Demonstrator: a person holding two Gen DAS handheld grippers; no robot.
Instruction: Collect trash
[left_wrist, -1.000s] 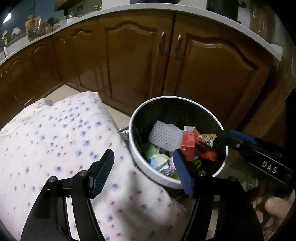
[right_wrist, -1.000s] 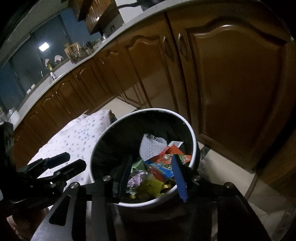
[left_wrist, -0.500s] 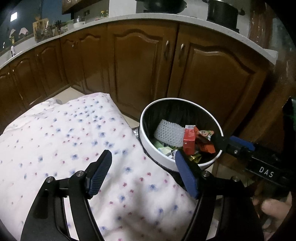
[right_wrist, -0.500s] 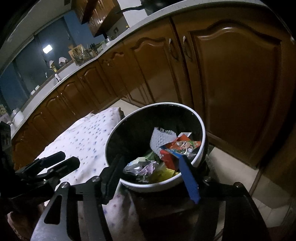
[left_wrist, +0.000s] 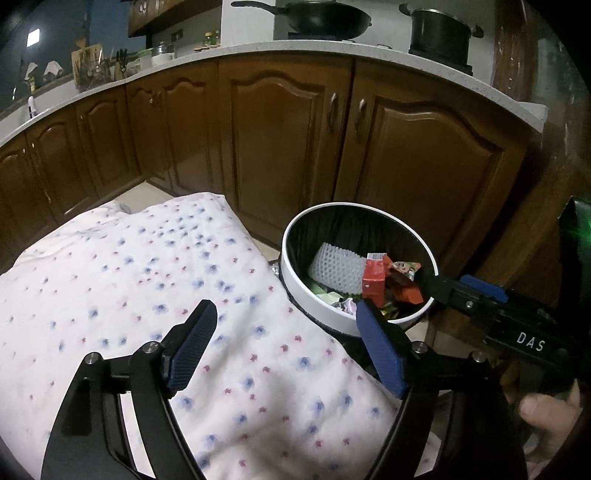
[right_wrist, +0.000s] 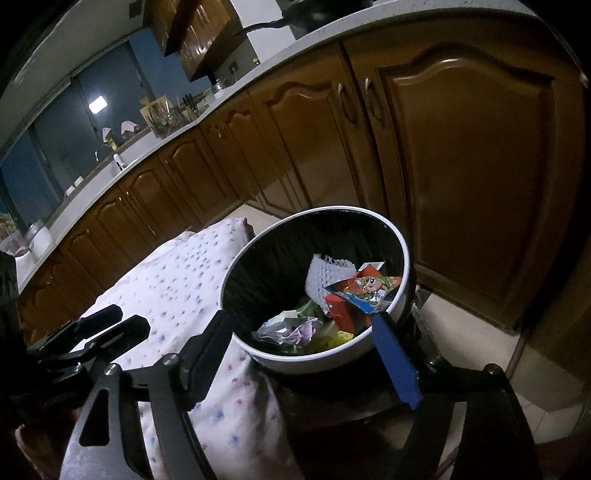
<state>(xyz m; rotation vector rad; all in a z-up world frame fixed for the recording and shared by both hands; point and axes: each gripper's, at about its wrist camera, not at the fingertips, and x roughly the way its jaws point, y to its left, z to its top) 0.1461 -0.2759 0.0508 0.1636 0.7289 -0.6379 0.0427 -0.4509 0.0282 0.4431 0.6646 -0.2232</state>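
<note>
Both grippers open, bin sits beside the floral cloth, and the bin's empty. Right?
Not quite: the trash bin is not empty. The left wrist view shows a white foam net, a red carton and wrappers inside. The rest holds: left gripper and right gripper are open, and the bin sits beside the floral cloth.

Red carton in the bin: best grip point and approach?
Grip the red carton near its top end, which stands clear of the other trash in the bin. Come from above: the foam net and wrappers crowd its sides. The right gripper looks best placed for this.
</note>
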